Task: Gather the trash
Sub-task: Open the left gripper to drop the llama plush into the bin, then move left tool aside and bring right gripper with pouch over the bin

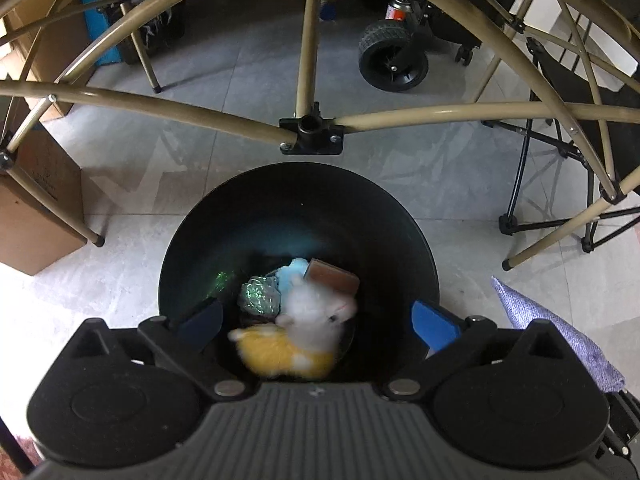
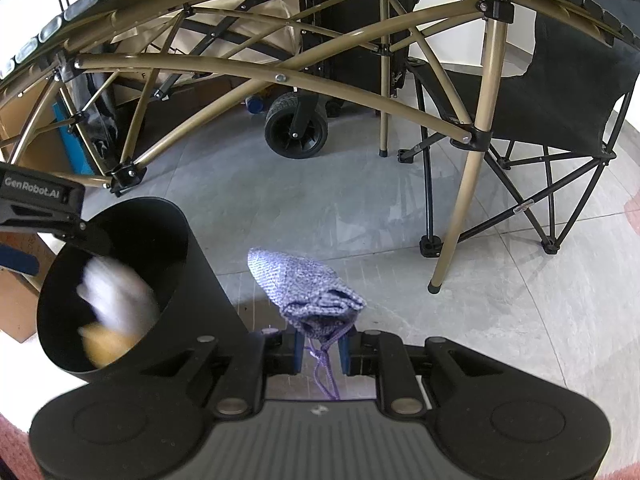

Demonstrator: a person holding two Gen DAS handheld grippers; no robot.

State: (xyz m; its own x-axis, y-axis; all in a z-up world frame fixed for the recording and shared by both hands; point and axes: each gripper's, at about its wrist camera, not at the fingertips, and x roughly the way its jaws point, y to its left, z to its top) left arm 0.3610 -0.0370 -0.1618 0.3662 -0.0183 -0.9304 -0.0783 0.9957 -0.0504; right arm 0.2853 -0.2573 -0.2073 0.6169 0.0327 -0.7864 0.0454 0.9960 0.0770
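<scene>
A black round bin [image 1: 296, 208] stands on the tiled floor. My left gripper [image 1: 316, 322] is open right above its mouth. A white and yellow plush toy [image 1: 304, 332], blurred, is in the bin between and below the fingers, over a green shiny wrapper [image 1: 256, 294], a light blue item and a brown block [image 1: 334, 276]. The bin [image 2: 180, 280] and blurred plush [image 2: 112, 300] show at left in the right wrist view. My right gripper [image 2: 322, 344] is shut on a purple knitted pouch [image 2: 304, 284], held above the floor right of the bin. The pouch also shows at right in the left wrist view [image 1: 560, 332].
Tan folding table legs and crossbars [image 1: 312, 120] arch over the bin. A black wheel [image 1: 392, 56] and a black folding chair [image 2: 540, 92] stand behind. Cardboard boxes [image 1: 36, 208] sit at left.
</scene>
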